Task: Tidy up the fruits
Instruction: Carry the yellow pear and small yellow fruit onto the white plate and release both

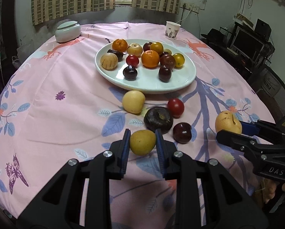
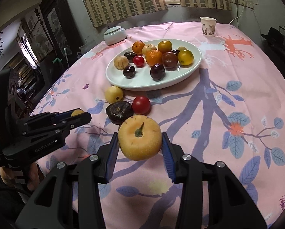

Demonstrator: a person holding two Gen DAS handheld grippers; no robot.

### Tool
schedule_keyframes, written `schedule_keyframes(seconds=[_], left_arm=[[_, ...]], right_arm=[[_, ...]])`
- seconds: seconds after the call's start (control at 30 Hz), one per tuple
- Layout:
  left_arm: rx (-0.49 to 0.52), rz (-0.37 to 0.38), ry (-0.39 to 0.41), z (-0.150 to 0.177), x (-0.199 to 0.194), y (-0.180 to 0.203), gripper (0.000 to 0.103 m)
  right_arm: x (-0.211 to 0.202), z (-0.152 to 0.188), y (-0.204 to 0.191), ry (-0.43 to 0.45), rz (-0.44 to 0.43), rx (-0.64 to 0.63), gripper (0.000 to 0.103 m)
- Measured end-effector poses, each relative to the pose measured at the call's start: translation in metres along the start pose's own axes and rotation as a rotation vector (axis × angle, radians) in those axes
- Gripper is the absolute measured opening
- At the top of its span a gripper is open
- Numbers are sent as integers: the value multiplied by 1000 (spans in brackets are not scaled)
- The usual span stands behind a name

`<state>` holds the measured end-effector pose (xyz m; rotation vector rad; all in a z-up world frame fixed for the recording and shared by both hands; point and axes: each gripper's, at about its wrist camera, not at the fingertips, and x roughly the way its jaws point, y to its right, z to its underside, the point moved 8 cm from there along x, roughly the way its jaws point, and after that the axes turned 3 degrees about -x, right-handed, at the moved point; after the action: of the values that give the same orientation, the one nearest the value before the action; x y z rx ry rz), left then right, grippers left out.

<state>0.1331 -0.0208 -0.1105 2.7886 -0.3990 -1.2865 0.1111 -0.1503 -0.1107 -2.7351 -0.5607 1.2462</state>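
My left gripper is shut on a small yellow fruit, lifted just off the pink cloth; the right wrist view shows that gripper at the left. My right gripper is shut on a bigger yellow-orange fruit with a green stem, also seen at the right of the other view. Ahead stands a white plate holding several oranges, plums and yellow fruits. Loose on the cloth lie a pale yellow fruit, a red one, a flat dark one and a dark plum.
A paper cup stands at the table's far right, a lidded ceramic jar at the far left. A mesh chair is close to the right edge. A person's hand holds the left gripper.
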Motion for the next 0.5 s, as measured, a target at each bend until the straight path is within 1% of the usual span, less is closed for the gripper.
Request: schedule_keyframes(seconds=[0.13,0.27,0.33,0.4,0.5], left_arm=[[0,23,30,-26,-3,-6,26],[-7,32,36,-60,5,-14,26],[2,-6,36,-82,17,-20,26],[-4,-27,25,-102,31,-26,26],[-22,-25,-15,-126,58,-30,26]], right_arm=[[5,-14,-1,1,7,-22,44],[11,-40,-1,2,16,-62,44],[20,-57,-4,-7,3,-86,44],[34,-76,-8,-20,-8,-109,44],[58,-102,-9,-26,36,-151,44]])
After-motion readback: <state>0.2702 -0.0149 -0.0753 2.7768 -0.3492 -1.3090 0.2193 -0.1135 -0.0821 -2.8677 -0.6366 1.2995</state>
